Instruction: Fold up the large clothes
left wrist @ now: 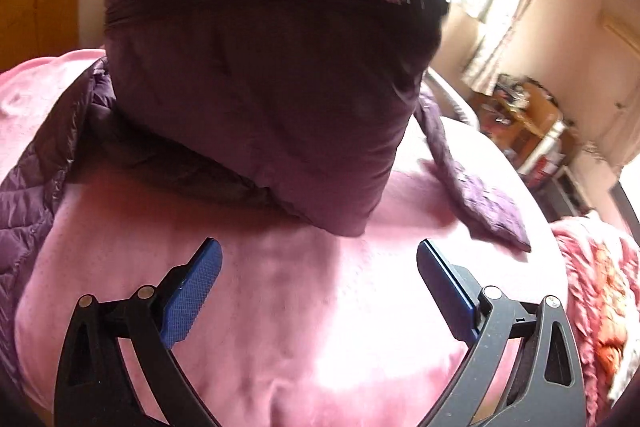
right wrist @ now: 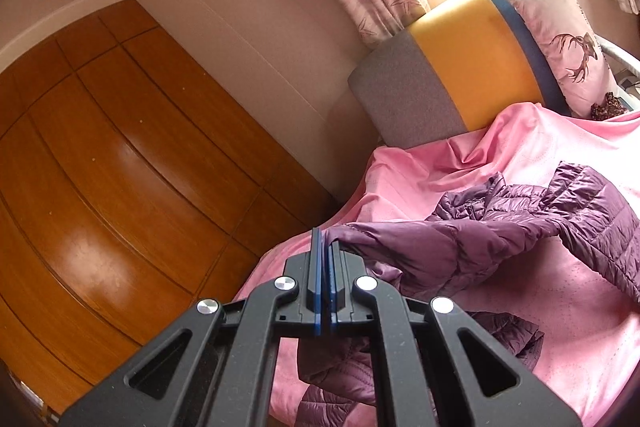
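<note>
Two grippers work a purple quilted jacket [right wrist: 520, 223] spread on a pink bedsheet [right wrist: 560, 291]. The right gripper [right wrist: 325, 247] has its blue pads pressed together on a fold of the jacket's edge, the fabric trailing off toward 3 o'clock. The left gripper [left wrist: 318, 259] hangs with its pads spread wide, holding nothing, while a lifted part of the jacket [left wrist: 272, 107] droops at 12 o'clock, its tip just beyond the fingertips. A deer-print pillow [right wrist: 568, 39] leans against the headboard [right wrist: 460, 63].

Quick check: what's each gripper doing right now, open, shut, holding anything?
Left gripper: open, holding nothing, over the pink sheet.
Right gripper: shut on an edge of the purple jacket.
</note>
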